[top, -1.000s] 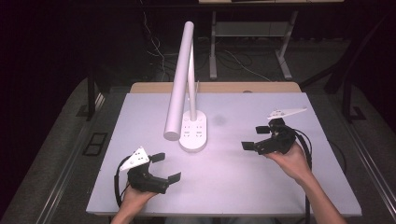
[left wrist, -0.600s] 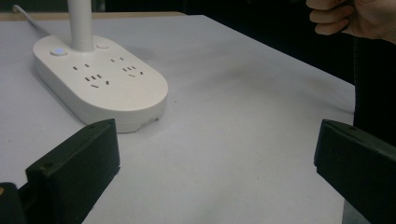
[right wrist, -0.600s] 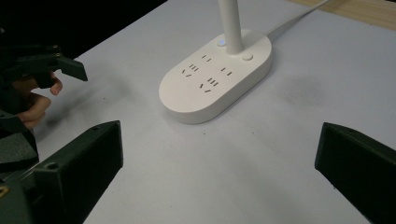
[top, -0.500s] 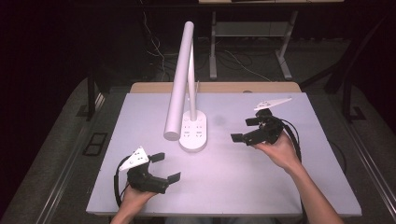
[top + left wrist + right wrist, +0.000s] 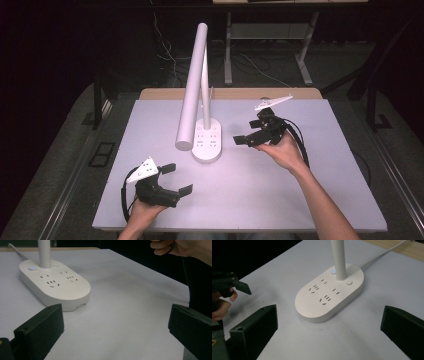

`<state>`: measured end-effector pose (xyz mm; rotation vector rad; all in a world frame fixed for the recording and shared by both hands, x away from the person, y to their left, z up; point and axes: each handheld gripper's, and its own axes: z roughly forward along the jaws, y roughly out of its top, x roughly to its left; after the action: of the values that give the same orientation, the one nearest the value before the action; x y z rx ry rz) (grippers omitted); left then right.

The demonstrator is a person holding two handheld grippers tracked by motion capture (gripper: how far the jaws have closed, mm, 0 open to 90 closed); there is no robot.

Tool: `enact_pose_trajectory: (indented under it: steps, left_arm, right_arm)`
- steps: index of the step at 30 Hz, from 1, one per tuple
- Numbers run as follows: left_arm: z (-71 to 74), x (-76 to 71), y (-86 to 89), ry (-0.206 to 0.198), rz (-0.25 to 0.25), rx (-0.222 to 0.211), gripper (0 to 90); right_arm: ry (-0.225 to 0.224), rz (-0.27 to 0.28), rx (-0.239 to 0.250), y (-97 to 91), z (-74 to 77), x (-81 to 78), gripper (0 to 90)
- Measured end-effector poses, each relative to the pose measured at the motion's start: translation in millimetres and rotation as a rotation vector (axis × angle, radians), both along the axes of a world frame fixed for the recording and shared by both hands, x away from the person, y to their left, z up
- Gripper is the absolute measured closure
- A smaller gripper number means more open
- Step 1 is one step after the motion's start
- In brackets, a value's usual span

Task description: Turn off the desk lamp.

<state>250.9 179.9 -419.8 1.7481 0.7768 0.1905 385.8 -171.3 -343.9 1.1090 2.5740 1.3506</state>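
A white desk lamp stands mid-table on an oval base (image 5: 207, 142) that carries power sockets and two buttons; one button glows blue (image 5: 333, 271). Its long tube head (image 5: 192, 90) leans toward the front left. My left gripper (image 5: 177, 179) rests open near the front edge, left of the base, and its jaws frame bare table with the base (image 5: 55, 285) ahead on the left. My right gripper (image 5: 246, 131) hovers open just right of the base, pointing at it. The base (image 5: 329, 296) lies centred between its wide-apart jaws. Neither gripper holds anything.
The white table top (image 5: 280, 190) has a wooden strip (image 5: 235, 93) along its far edge. The lamp's white cord (image 5: 382, 252) runs off the back. Beyond the table are a dark floor, cables and a metal desk frame (image 5: 270, 35).
My right gripper has moved left and forward, from the table's right side to just beside the lamp base. The left gripper has stayed put.
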Motion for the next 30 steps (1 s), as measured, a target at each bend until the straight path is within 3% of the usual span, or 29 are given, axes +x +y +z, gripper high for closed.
enact_pose_trajectory:
  steps: [21,23,30]
  left_arm:
    - [-0.4,0.5,-1.9,0.001,-0.013,0.006,0.0]
    - [-0.3,0.4,-1.8,0.001,-0.012,0.005,0.0]
    - [-0.2,0.7,-0.5,-0.002,-0.008,0.002,0.0]
  right_arm:
    - [0.038,0.017,-0.001,34.2,-21.4,35.2,1.3]
    - [0.037,0.039,0.012,35.7,-22.5,38.3,13.5]
    - [0.053,0.057,0.023,40.8,-22.3,50.3,31.9]
